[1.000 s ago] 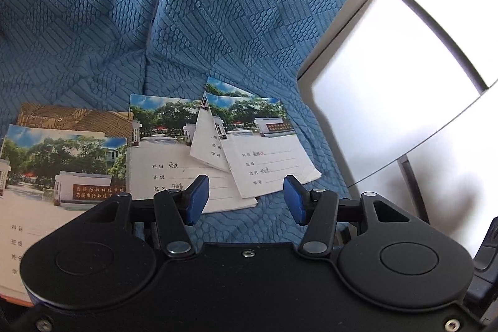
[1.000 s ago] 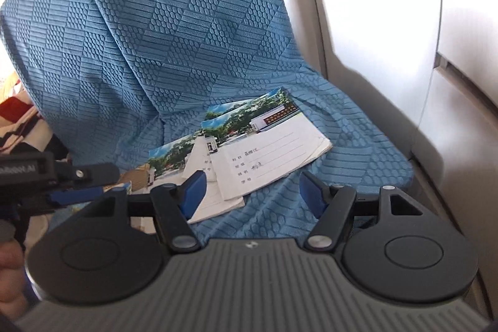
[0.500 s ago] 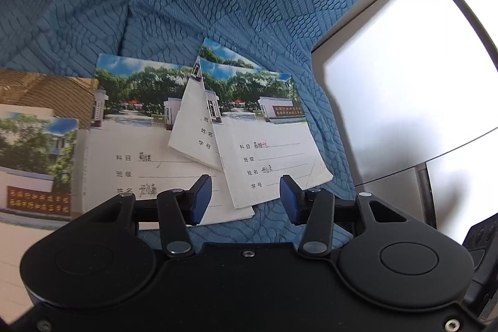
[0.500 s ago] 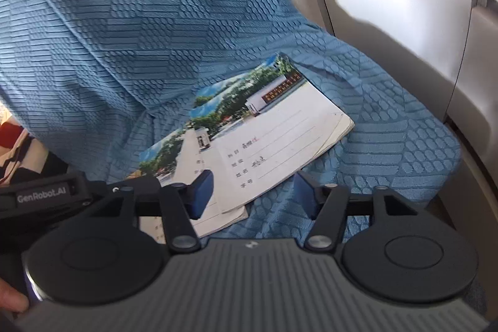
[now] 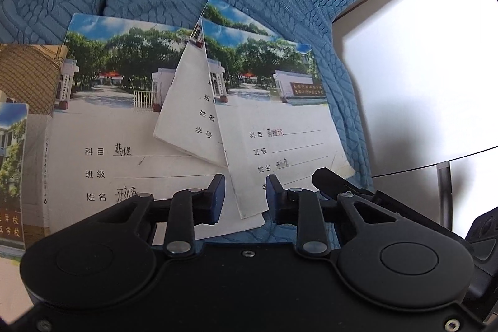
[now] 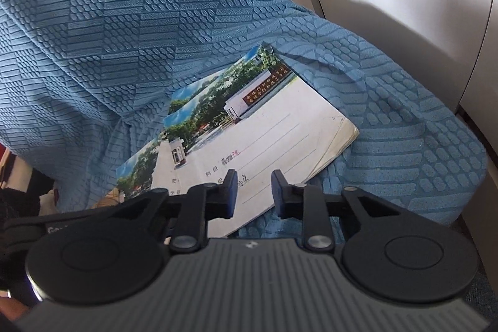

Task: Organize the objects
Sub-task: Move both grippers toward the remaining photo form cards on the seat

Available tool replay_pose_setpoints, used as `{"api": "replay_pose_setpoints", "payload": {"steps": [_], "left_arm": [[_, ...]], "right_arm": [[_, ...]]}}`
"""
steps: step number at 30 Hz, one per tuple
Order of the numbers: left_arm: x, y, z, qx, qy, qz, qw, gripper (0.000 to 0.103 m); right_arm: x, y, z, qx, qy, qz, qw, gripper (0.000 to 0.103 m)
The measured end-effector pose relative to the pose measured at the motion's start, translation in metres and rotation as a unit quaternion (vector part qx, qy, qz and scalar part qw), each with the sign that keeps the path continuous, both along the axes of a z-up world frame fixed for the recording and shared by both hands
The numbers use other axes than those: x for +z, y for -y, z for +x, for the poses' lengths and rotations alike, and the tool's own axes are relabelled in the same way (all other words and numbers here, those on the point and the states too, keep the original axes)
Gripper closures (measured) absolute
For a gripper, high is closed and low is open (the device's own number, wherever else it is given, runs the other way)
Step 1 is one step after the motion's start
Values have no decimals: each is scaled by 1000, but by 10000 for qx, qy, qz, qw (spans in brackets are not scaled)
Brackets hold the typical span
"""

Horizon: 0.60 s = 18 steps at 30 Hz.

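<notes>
As both grippers dip closer than a second ago, the notebooks (image 5: pixel 280 114) fill more of each view, fanned across the blue cover (image 6: pixel 124 21). The left gripper (image 5: pixel 245 192) and right gripper (image 6: pixel 253 185) are narrowing, jaws closing over the top notebook's near edge, pads not yet pinching it — a pickup looks imminent.

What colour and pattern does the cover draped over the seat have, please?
The seat cover is blue, embossed with patchwork blocks of stripes and dots; the right wrist view shows it best.
</notes>
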<state>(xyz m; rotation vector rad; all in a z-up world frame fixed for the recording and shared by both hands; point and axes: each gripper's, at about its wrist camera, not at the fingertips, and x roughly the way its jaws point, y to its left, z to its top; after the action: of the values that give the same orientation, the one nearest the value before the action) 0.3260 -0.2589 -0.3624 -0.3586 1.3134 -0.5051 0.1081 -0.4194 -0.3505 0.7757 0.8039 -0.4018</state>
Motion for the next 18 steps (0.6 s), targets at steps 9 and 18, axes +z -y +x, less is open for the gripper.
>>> {"api": "replay_pose_setpoints", "payload": {"steps": [9,18], "left_arm": [[-9,10,0,-15,-320,-19,9995,77],[-14,10,6,260,-556,-237,9978,75]], "right_arm": [[-11,5,0,-48,-64,153,9999,80],[-19,9,-2,-134,-69,395,9991,86]]}}
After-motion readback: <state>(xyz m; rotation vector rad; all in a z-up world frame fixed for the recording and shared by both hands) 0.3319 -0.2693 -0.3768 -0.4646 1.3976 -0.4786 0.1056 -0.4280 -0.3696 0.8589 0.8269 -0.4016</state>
